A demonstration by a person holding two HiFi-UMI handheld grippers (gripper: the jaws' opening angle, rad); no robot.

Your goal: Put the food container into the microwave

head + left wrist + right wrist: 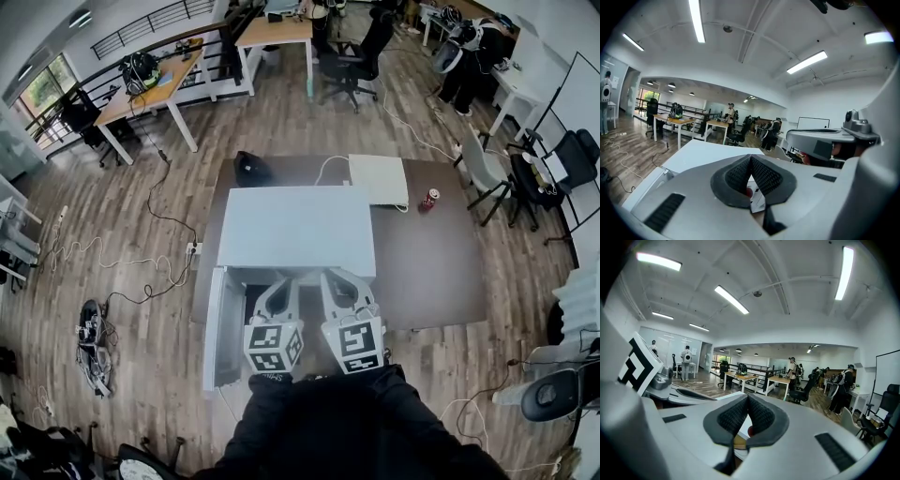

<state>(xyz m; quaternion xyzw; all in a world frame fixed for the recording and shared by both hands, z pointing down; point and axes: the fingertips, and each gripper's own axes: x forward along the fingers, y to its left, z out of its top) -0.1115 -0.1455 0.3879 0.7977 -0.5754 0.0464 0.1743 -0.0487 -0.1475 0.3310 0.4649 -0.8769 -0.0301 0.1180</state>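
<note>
A white microwave [296,230] stands on the table, seen from above, with its door [215,328] swung open to the left. My left gripper [280,287] and right gripper [341,281] are side by side at the open front, both pointing into it. Each has its jaws closed together with nothing between the pads. In the left gripper view the pads [740,174] meet over the microwave's white top [703,152]. A flat white square container [378,178] lies on the table behind the microwave's right corner. The oven's inside is hidden from me.
A red can [430,199] stands right of the white container on the dark tabletop [431,272]. A black object [251,170] sits behind the microwave's left corner. Cables run over the wooden floor at left [122,267]. Desks, chairs and people fill the room beyond.
</note>
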